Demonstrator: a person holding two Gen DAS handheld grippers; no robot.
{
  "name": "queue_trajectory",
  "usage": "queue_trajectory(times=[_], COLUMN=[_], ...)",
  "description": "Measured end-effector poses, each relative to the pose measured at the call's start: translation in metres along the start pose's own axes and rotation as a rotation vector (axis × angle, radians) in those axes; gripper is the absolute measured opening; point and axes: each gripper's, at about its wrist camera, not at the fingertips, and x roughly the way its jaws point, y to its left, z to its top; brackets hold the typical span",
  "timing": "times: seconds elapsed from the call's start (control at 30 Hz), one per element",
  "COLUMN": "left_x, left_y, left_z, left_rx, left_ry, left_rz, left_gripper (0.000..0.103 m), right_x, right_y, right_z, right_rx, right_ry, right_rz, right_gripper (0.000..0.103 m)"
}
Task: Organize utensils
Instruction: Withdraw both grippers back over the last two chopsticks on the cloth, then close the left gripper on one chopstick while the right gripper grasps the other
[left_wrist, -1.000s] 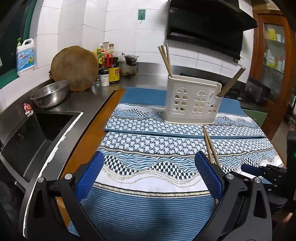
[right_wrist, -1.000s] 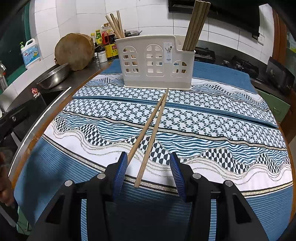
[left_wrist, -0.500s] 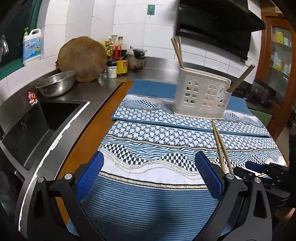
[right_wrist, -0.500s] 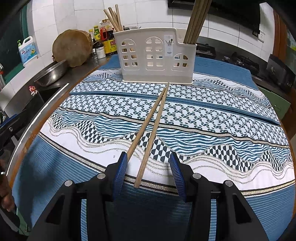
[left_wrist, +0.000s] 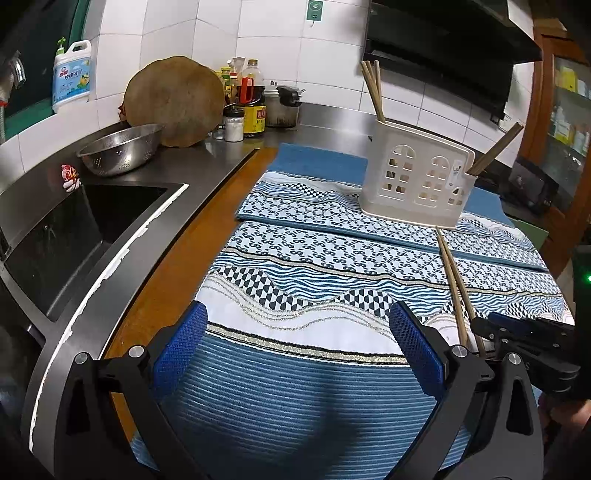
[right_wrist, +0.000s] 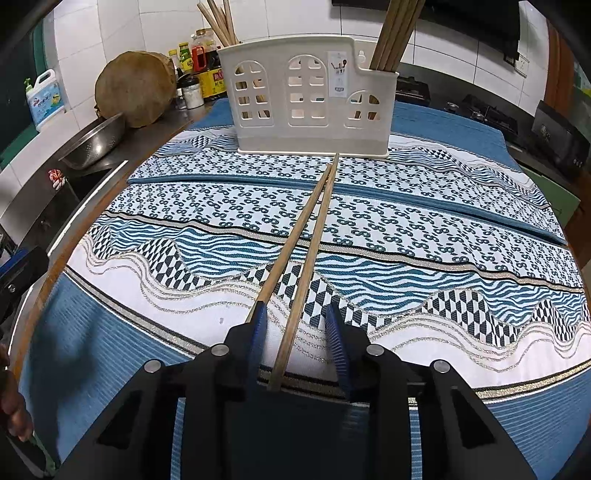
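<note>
1. On the blue patterned woven cloth (right_wrist: 424, 236) covering the counter, a pair of long brown wooden chopsticks (right_wrist: 306, 243) lies flat, its far tips close together just in front of the cream perforated plastic utensil holder (right_wrist: 306, 99).
2. The right gripper (right_wrist: 297, 326) sits low over the near ends of the pair, its blue-padded fingers (right_wrist: 258, 328) parted but narrowed; one chopstick lies between them, the other runs beside the inner face of the left pad, and I cannot tell whether they touch.
3. The left gripper (left_wrist: 295, 339) hovers above the near blue stripe of the cloth with its blue pads (left_wrist: 413, 343) spread wide, holding nothing.
4. The holder stands upright at the far side of the cloth, with more brown chopsticks leaning out of its left and right end compartments.
5. Left of the cloth, a steel colander (left_wrist: 120, 147) rests beside the dark sink (left_wrist: 74, 229), with a round wooden chopping board (left_wrist: 173, 101) leaning on the tiled wall.
</note>
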Motion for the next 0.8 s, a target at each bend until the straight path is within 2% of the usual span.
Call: queue_trajectory(times=[0.13, 0.33, 0.63, 0.8], left_x=[0.003, 0.004, 0.002, 0.004], left_y=[0.001, 0.001, -0.024, -0.046], left_z=[-0.002, -0.004, -0.006, -0.012], left_rx=[-0.005, -0.004, 0.043, 0.075], left_ry=[0.007, 0.016, 0.015, 0.036], left_rz=[0.001, 0.0, -0.037, -0.093], left_gripper=[0.098, 0.098, 0.098, 0.097], right_x=[0.007, 0.01, 0.001, -0.009], right_y=[0.003, 0.011, -0.01, -0.024], right_z=[0.002, 0.002, -0.004, -0.009], right_rx=[-0.008, -0.066, -0.012, 0.02], right_ry=[0.015, 0.006, -0.016, -0.03], right_rz=[-0.007, -0.075, -0.074, -0.065], right_gripper=[0.022, 0.01, 0.007, 0.007])
